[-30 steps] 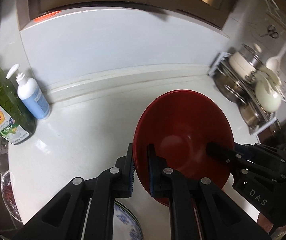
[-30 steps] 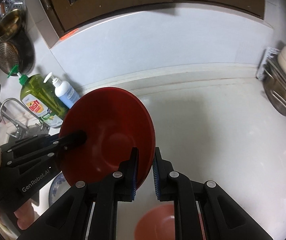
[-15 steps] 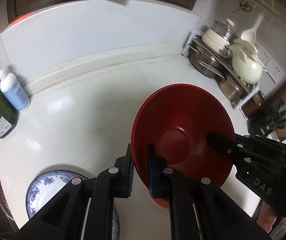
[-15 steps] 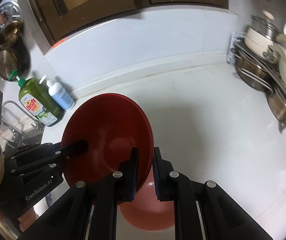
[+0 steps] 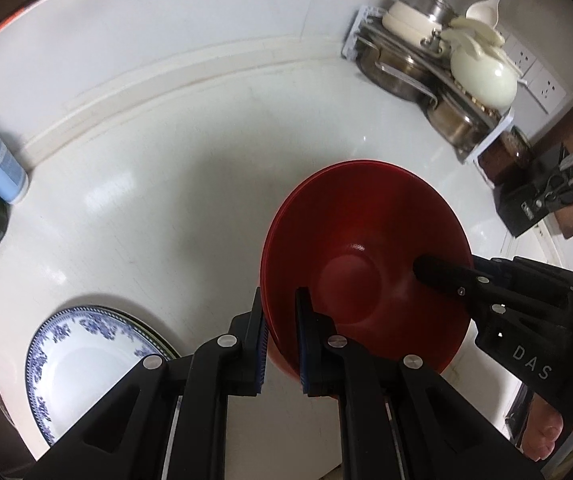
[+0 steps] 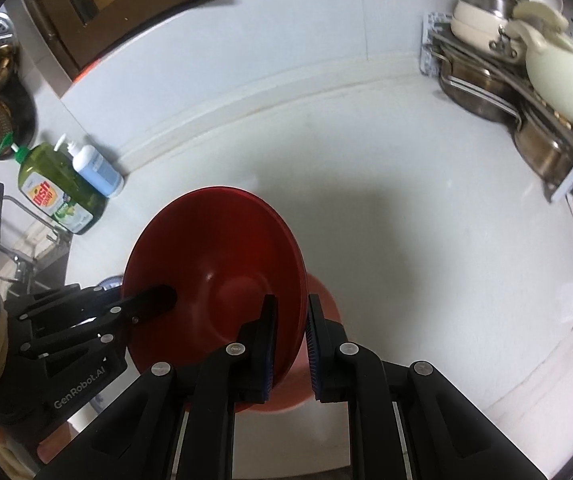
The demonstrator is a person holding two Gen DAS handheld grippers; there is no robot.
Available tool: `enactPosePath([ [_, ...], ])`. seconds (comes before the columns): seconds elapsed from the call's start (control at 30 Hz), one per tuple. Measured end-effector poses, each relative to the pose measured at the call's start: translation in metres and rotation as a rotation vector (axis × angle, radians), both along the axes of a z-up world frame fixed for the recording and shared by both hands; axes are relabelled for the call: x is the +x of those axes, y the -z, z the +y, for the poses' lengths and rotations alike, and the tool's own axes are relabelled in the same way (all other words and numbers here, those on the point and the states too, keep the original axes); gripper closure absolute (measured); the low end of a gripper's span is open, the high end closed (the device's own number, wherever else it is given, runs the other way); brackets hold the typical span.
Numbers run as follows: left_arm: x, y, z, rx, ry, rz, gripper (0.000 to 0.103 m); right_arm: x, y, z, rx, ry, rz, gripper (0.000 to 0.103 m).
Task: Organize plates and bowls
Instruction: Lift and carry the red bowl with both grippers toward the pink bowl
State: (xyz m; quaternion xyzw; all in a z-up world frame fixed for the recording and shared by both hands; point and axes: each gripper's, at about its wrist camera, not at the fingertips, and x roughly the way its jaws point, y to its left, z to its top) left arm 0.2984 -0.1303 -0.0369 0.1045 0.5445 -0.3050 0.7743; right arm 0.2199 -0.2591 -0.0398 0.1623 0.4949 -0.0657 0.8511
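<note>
A deep red bowl hangs tilted above the white counter, held from both sides. My left gripper is shut on its left rim. My right gripper is shut on the opposite rim, and its inner finger shows inside the bowl. In the right wrist view the same bowl has the left gripper's finger lying inside it. Under it on the counter sits a paler red bowl, mostly hidden. A blue-and-white plate lies at the lower left.
A rack of steel pots with a cream kettle stands at the back right corner. A green dish soap bottle and a blue pump bottle stand at the left beside the sink tap. A black block sits at the right edge.
Both grippers have carried the red bowl rightward and lower over the counter. The soap bottles slid left, the pot rack came nearer, and the paler bowl now lies under the held one.
</note>
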Motion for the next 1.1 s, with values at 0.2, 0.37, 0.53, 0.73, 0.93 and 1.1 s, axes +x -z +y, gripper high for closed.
enactPosePath([
  [0.2, -0.004, 0.019, -0.006, 0.029, 0.015, 0.039, 0.090, -0.005, 0.018, -0.007, 0.022, 0.014, 0.038, 0.088],
  [0.37, -0.003, 0.031, -0.008, 0.046, 0.014, 0.061, 0.090, -0.005, 0.032, -0.010, 0.030, 0.009, 0.072, 0.088],
  [0.53, -0.002, 0.039, -0.010, 0.059, 0.015, 0.076, 0.090, -0.002, 0.040, -0.009, 0.017, 0.004, 0.094, 0.088],
  [0.73, 0.000, 0.046, -0.014, 0.069, 0.010, 0.088, 0.090, 0.001, 0.044, -0.009, 0.015, -0.005, 0.109, 0.088],
  [0.93, 0.001, 0.049, -0.014, 0.072, 0.004, 0.095, 0.090, 0.002, 0.048, -0.009, 0.014, -0.017, 0.116, 0.087],
  [1.1, 0.000, 0.046, -0.011, 0.072, 0.010, 0.080, 0.089, 0.002, 0.048, -0.005, 0.008, -0.027, 0.117, 0.087],
])
